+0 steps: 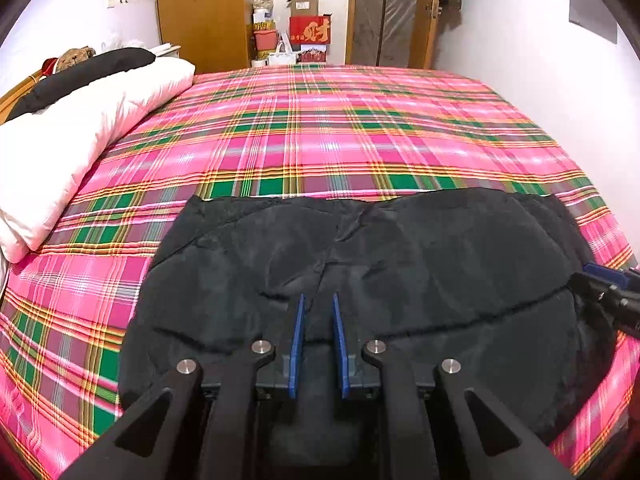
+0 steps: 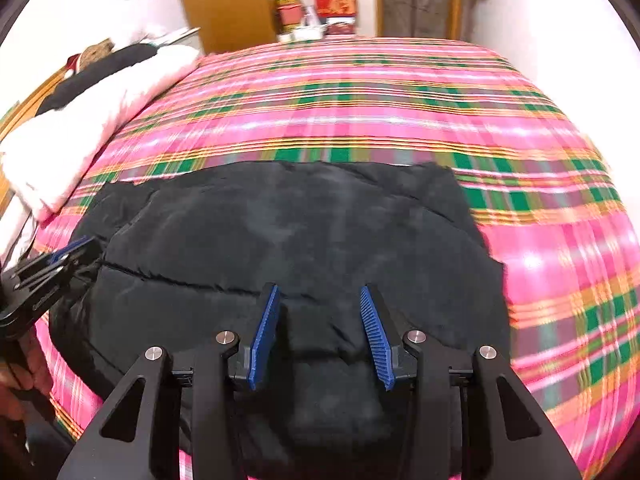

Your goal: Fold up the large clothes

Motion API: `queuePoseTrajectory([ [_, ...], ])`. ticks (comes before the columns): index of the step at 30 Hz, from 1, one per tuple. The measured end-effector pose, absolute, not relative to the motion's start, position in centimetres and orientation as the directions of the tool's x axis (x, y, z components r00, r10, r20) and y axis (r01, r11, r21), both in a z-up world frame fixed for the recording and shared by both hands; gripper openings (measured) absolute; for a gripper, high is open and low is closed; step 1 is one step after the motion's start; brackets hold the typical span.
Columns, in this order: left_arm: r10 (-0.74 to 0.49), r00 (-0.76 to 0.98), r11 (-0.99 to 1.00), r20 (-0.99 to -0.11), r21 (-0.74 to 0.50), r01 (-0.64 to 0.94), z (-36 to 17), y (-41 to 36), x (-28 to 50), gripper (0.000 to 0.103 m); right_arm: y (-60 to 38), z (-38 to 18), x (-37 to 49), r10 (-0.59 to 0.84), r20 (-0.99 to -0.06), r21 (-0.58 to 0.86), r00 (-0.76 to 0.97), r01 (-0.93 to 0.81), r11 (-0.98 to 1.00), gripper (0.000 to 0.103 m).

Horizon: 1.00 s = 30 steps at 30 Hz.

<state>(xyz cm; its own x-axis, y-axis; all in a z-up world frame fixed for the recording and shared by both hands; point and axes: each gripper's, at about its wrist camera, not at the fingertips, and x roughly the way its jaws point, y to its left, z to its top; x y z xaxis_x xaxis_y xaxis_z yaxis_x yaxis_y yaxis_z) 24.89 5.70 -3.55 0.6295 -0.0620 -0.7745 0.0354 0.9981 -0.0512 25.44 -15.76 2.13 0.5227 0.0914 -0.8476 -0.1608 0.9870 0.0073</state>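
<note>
A large black padded garment (image 1: 400,264) lies folded flat on the near part of the pink plaid bed (image 1: 340,132); it also fills the near middle of the right wrist view (image 2: 288,232). My left gripper (image 1: 318,300) hovers over the garment's near left part, its blue pads a narrow gap apart with nothing between them. My right gripper (image 2: 318,292) hovers over the garment's near right part, pads wide apart and empty. Each gripper shows at the edge of the other's view: the right one (image 1: 612,292) and the left one (image 2: 60,264).
A white pillow (image 1: 80,136) with a black cloth (image 1: 84,76) on it lies along the bed's left side. Boxes and bags (image 1: 296,32) stand on the floor beyond the far edge, beside a wooden wardrobe (image 1: 204,12). The plaid sheet (image 2: 560,240) spreads to the right.
</note>
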Motion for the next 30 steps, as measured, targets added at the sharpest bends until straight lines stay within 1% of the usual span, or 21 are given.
queuePoseTrajectory([
  [3,-0.067,0.575,0.998,-0.815,-0.062,0.027,-6.1,5.9,25.9,0.015,-15.4,-0.9,27.0,0.077,-0.881,-0.005,0.466,-0.172,0.985,0.043],
  [6,-0.069,0.578,0.998,-0.813,-0.053,0.045,-7.3,5.7,25.9,0.016,-15.5,-1.7,27.2,0.101,-0.893,0.032,0.438,-0.162,0.986,0.043],
  [13,-0.079,0.571,0.997,-0.817,-0.066,0.042,-8.3,5.8,26.4,0.015,-15.9,-2.8,27.1,0.077,-0.894,-0.001,0.442,-0.173,0.985,0.044],
  [17,-0.071,0.580,0.997,-0.812,-0.049,0.053,-7.4,5.7,26.0,0.015,-16.2,-1.3,26.3,0.099,-0.881,0.024,0.462,-0.165,0.986,0.044],
  [23,-0.052,0.618,0.999,-0.784,-0.034,0.040,-4.6,6.8,26.7,0.015,-16.8,3.0,27.0,0.112,-0.824,0.032,0.556,-0.152,0.988,0.044],
  [26,-0.032,0.629,0.999,-0.776,-0.024,0.022,-3.9,7.4,28.2,0.015,-15.8,3.3,28.3,0.111,-0.821,0.015,0.561,-0.172,0.985,0.044],
  [30,-0.015,0.622,1.000,-0.783,-0.002,0.021,-4.5,7.8,29.8,0.015,-13.5,1.7,29.3,0.119,-0.834,-0.004,0.539,-0.222,0.975,0.044],
])
